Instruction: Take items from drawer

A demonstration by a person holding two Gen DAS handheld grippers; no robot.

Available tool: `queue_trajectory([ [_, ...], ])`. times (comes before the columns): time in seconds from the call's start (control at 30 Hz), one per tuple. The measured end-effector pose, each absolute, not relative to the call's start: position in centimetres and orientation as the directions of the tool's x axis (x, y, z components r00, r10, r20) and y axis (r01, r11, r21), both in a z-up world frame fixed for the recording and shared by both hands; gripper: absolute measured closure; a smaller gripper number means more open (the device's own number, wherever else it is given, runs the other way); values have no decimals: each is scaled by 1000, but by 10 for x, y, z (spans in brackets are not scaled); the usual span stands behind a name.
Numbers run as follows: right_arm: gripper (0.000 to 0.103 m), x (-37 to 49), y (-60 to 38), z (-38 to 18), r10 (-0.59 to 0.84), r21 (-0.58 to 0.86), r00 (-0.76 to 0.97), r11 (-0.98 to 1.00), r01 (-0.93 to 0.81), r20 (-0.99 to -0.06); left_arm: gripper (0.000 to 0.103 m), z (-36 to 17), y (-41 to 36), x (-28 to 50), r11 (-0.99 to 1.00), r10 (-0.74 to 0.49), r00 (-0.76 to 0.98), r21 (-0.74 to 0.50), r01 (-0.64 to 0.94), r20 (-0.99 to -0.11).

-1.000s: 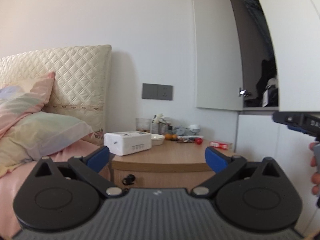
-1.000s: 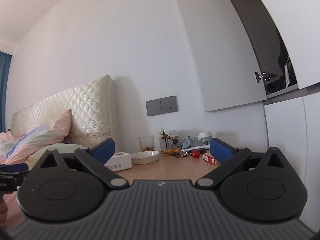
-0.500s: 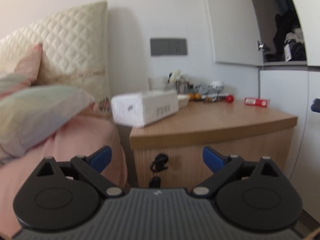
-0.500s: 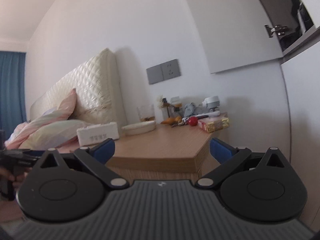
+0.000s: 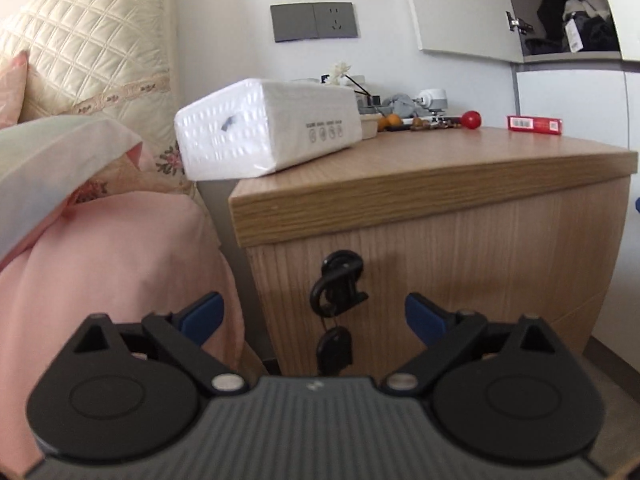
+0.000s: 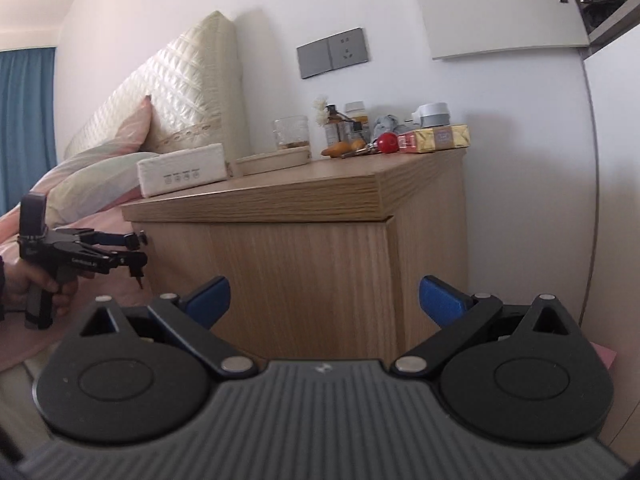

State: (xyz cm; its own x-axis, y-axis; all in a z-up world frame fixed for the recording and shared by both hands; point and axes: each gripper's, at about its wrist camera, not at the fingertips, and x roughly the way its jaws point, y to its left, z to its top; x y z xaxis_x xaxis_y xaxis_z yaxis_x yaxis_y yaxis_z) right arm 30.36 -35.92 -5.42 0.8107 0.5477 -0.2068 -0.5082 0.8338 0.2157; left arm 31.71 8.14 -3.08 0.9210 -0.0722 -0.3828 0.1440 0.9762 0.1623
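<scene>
A wooden bedside cabinet (image 5: 460, 240) fills the left wrist view, its drawer front shut. A black ring handle (image 5: 338, 282) hangs on that front, with a small black fob (image 5: 334, 350) dangling under it. My left gripper (image 5: 314, 316) stands open just short of the handle, which sits between the blue fingertips (image 5: 202, 316). My right gripper (image 6: 324, 296) is open and empty, facing the cabinet's right corner (image 6: 390, 260). The right wrist view also shows the left gripper (image 6: 136, 252) from the side, held in a hand (image 6: 36, 284) near the drawer front.
On the cabinet top lie a white tissue pack (image 5: 268, 128), a red ball (image 5: 471, 119), a red box (image 5: 534, 125), a glass (image 6: 291, 133) and small bottles. A pink-covered bed (image 5: 112, 264) with pillows borders the cabinet's left. White wardrobe doors (image 5: 572, 104) stand at right.
Both grippers have dropped from above the cabinet top to the level of the drawer front and moved closer. The left gripper now frames the black handle.
</scene>
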Motion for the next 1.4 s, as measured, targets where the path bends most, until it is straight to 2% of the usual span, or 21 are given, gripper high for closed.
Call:
queue_trajectory([
  [0.2,0,305,-359,-61,504,163,843,862,-480,-189,4,-36,88,332,970,-121,914,150,192,-387],
  [0.3,3,308,-359,-62,500,176,849,863,-474,-172,4,-38,87,332,965,-134,914,160,208,-384],
  [0.6,11,314,-355,-63,487,164,856,871,-463,-172,11,-37,82,337,954,-172,898,158,254,-405],
  [1.23,18,327,-337,-61,498,215,849,861,-460,-177,17,-32,85,335,966,-173,900,110,235,-401],
  [1.4,17,326,-329,-60,481,152,854,876,-458,-197,18,-32,85,334,966,-173,901,108,233,-398],
])
